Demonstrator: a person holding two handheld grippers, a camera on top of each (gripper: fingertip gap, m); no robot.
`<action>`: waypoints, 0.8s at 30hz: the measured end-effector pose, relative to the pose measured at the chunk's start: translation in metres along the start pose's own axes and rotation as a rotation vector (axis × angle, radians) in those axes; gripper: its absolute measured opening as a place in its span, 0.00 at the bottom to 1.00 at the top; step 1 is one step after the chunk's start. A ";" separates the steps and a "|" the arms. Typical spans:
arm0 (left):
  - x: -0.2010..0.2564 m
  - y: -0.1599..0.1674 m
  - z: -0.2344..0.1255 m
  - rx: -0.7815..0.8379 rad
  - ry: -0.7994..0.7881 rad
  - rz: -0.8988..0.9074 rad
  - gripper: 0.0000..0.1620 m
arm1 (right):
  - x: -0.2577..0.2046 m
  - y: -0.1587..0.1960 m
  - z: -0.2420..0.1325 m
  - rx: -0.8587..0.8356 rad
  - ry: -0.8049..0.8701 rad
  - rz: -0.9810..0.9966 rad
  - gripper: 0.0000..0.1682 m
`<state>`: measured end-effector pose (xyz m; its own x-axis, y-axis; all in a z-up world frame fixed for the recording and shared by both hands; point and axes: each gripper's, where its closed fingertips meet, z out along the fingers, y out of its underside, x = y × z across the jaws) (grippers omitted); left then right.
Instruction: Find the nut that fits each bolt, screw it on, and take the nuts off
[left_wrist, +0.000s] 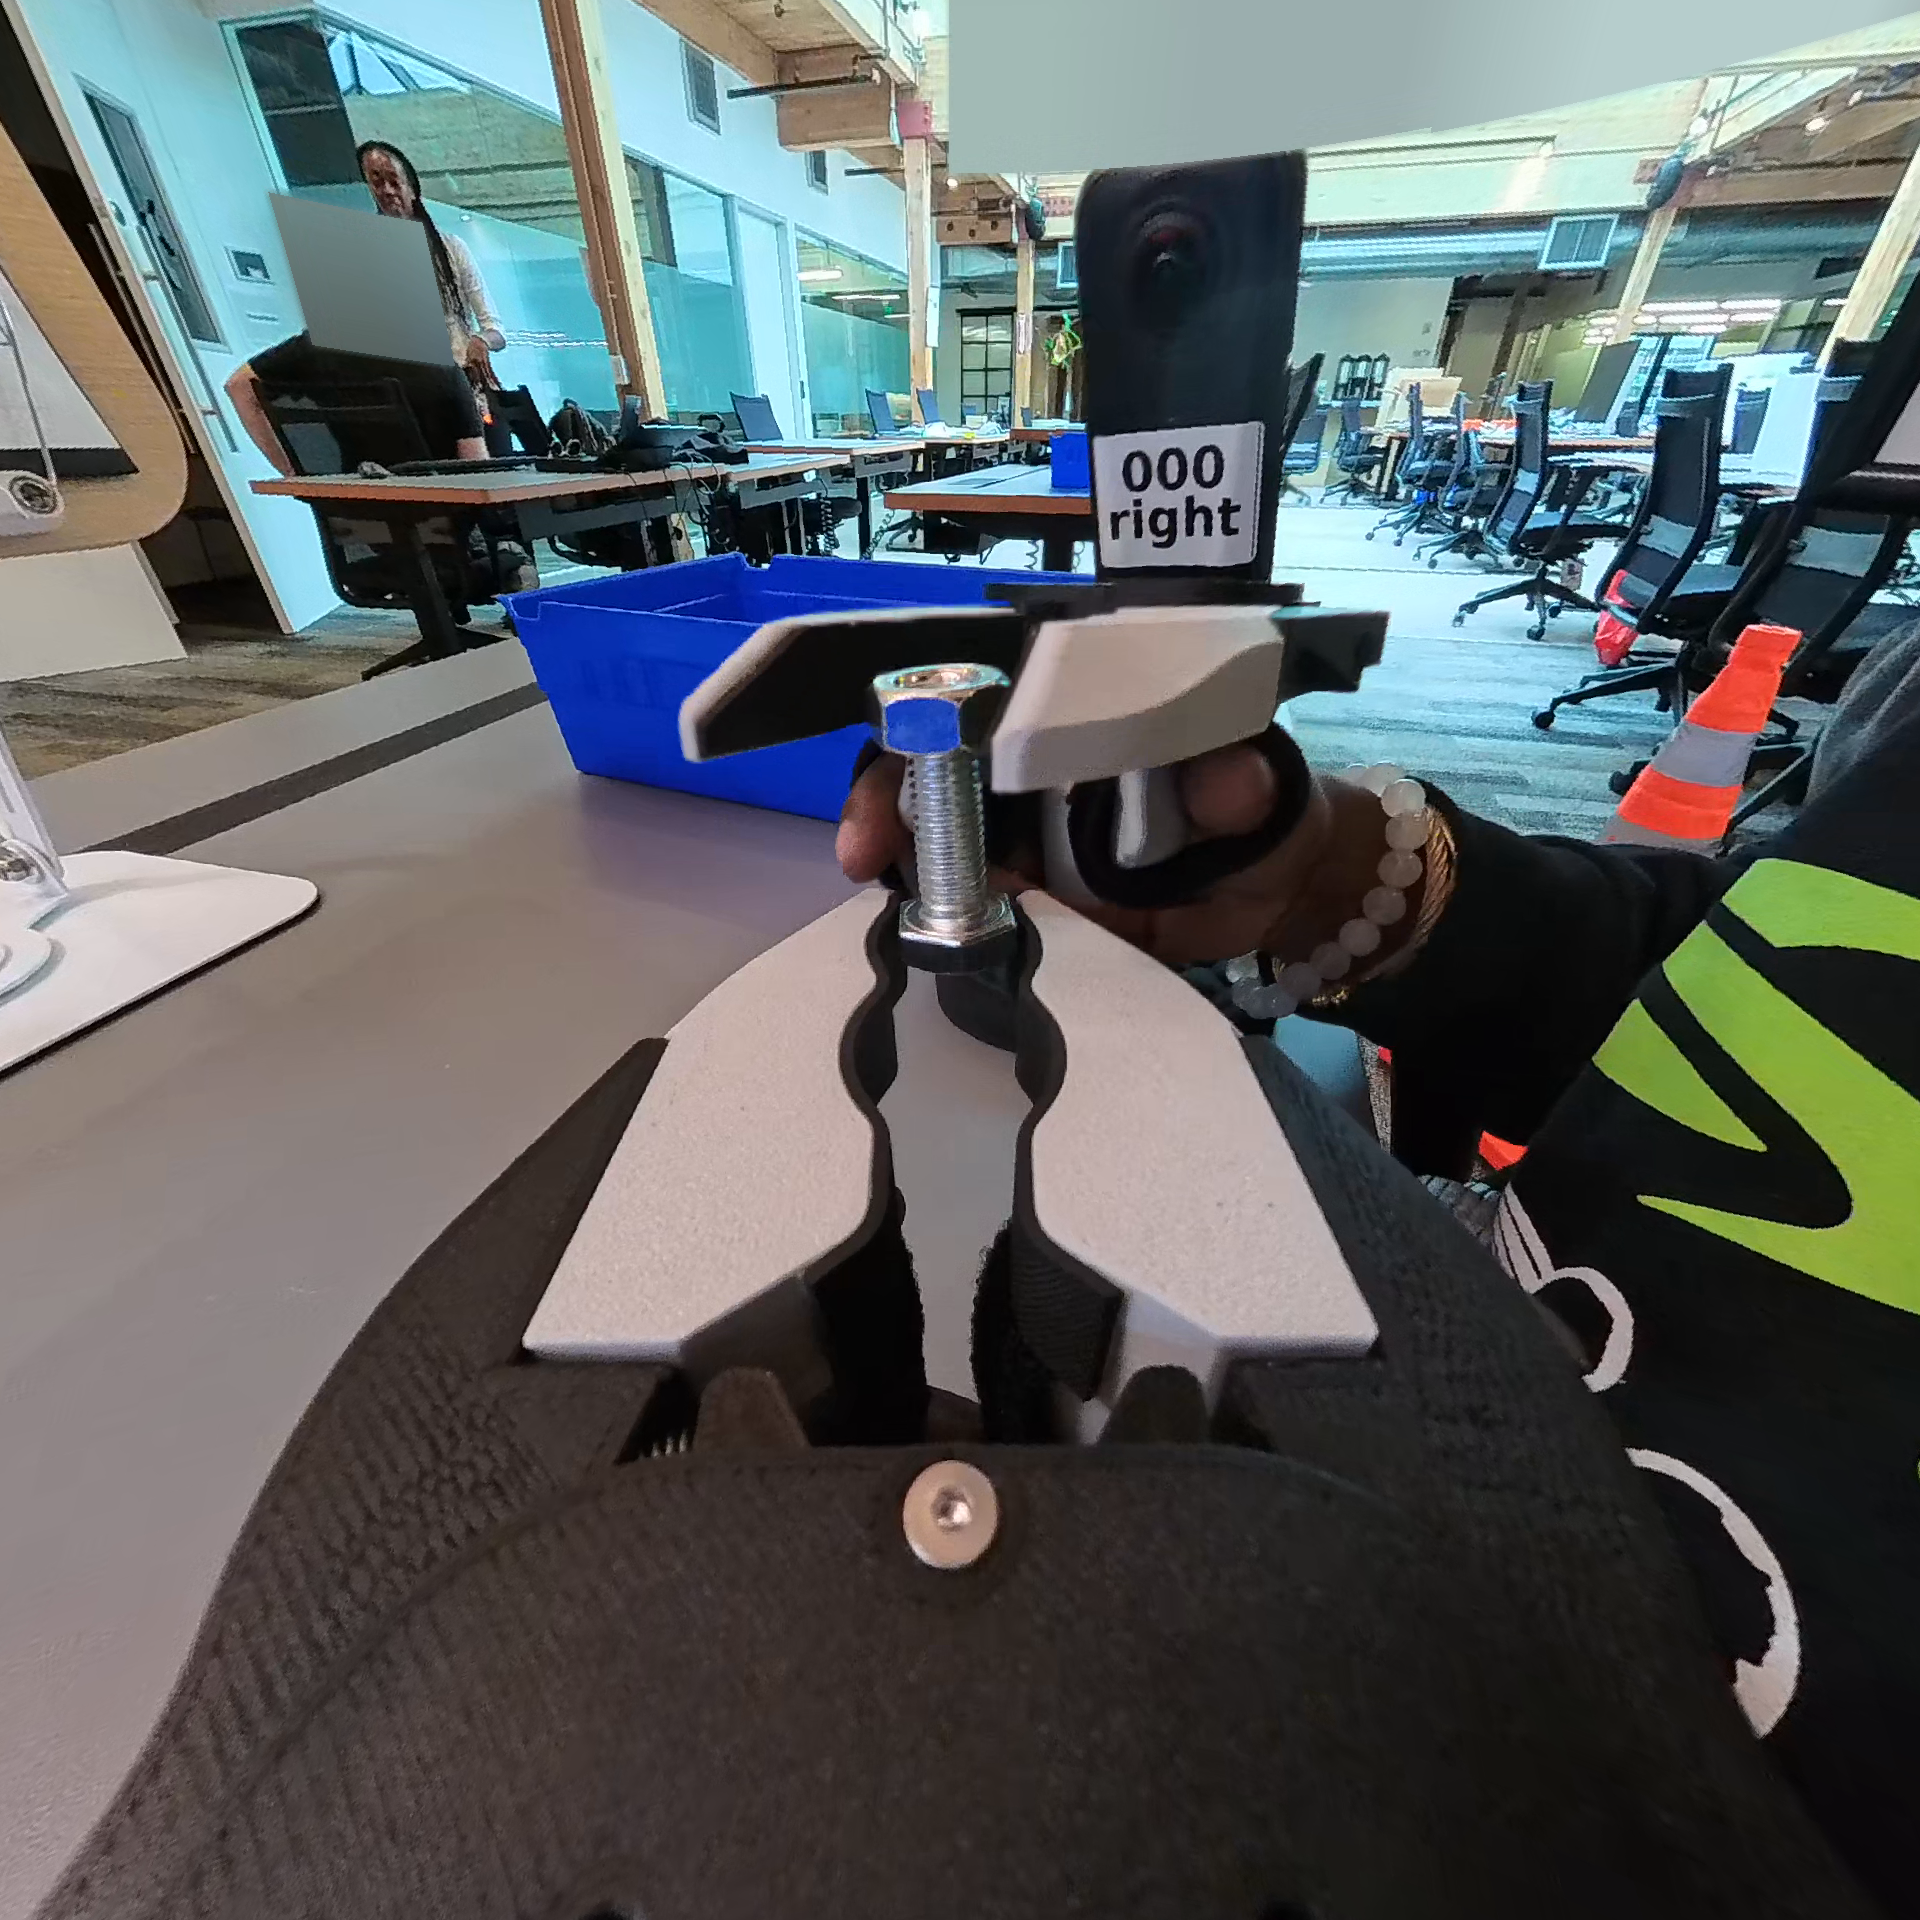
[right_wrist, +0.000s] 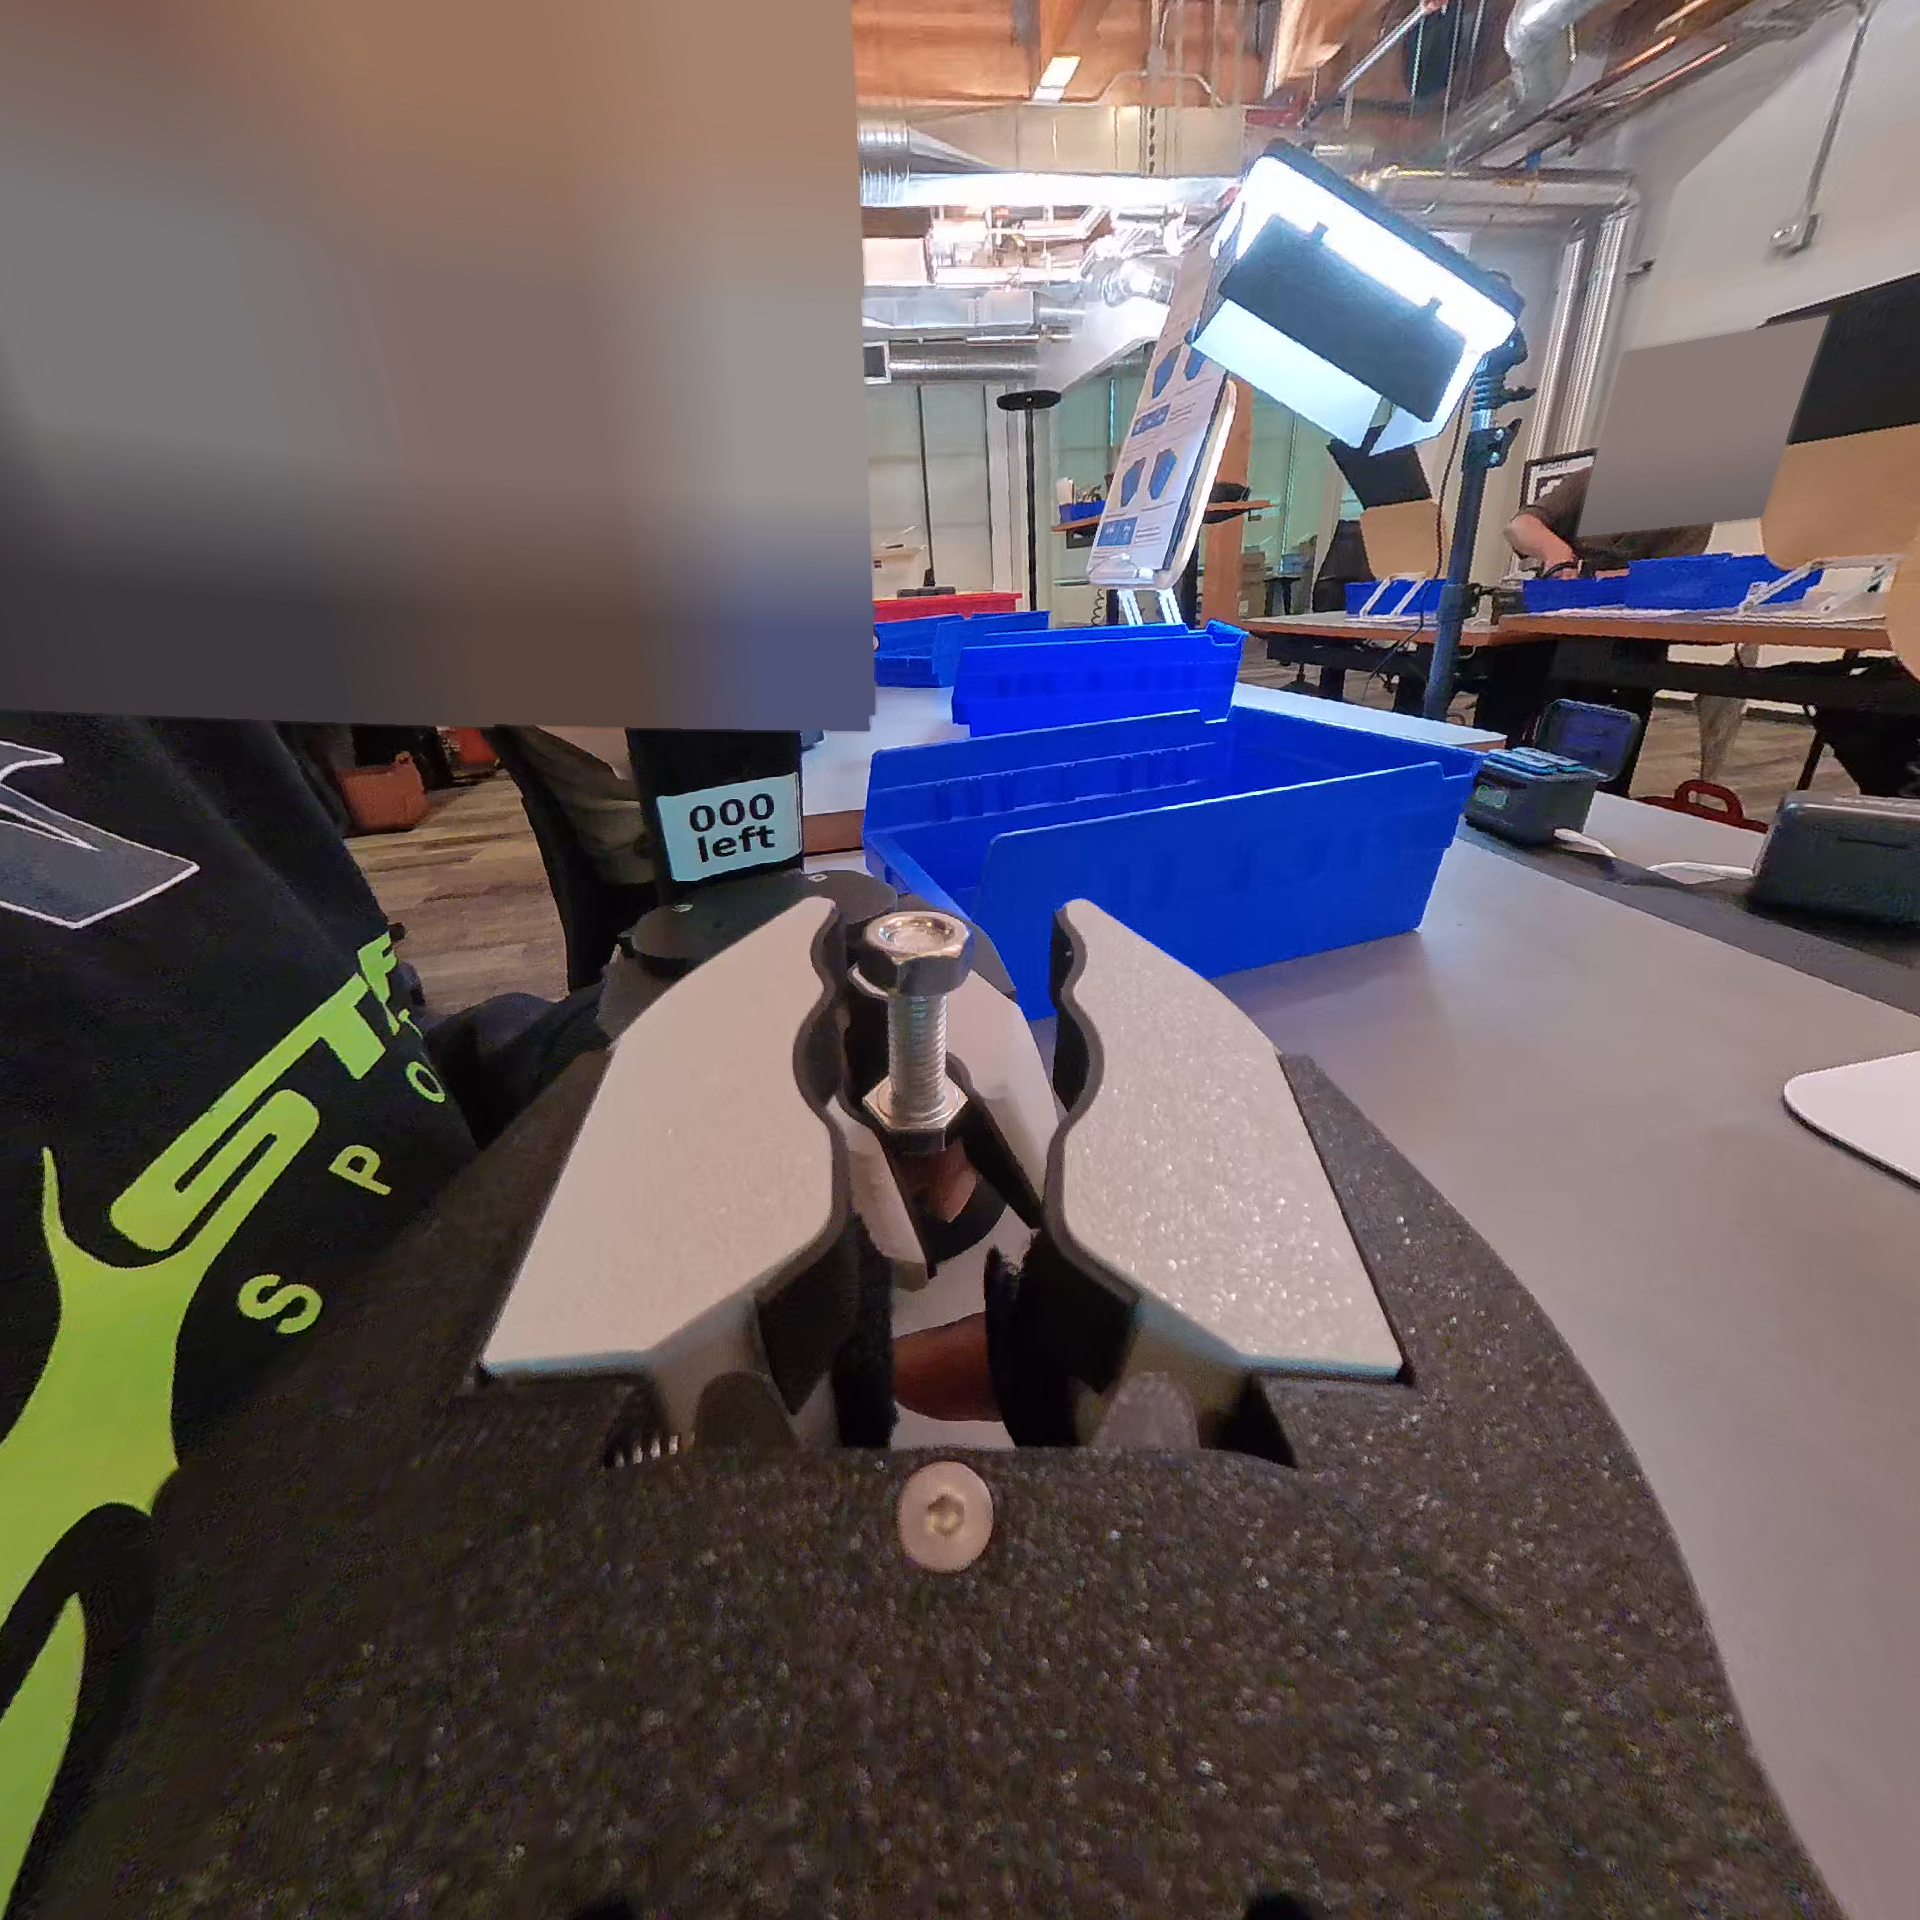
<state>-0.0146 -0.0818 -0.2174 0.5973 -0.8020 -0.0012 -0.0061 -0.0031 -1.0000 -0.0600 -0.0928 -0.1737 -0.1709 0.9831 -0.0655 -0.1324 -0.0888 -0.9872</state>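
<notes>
Currently, your left gripper (left_wrist: 954, 925) clamps the silver hex nut (left_wrist: 954, 918) threaded low on the upright zinc-plated bolt (left_wrist: 943, 800); your right gripper (right_wrist: 940, 961) stands apart around its head. Close it, then turn.

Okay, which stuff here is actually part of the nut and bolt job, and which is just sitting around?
In the job:
bolt
nut
left gripper, shut on the nut
right gripper, at the bolt head

Just lying about:
blue bin
traffic cone
light panel
</notes>
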 end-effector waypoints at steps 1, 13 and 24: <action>0.000 0.000 0.000 0.001 0.001 0.001 0.11 | 0.001 0.000 -0.001 0.005 0.003 0.003 0.22; 0.000 0.000 0.000 0.003 0.001 -0.001 0.11 | 0.018 -0.007 -0.036 0.046 0.095 0.016 0.21; 0.000 0.000 0.000 0.000 -0.001 0.001 0.11 | 0.001 -0.007 -0.011 0.035 0.003 0.004 0.22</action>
<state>-0.0145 -0.0815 -0.2173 0.5983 -0.8012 -0.0020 -0.0068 -0.0026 -1.0000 -0.0483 -0.0895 -0.1685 -0.1684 0.9832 -0.0701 -0.1657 -0.0983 -0.9813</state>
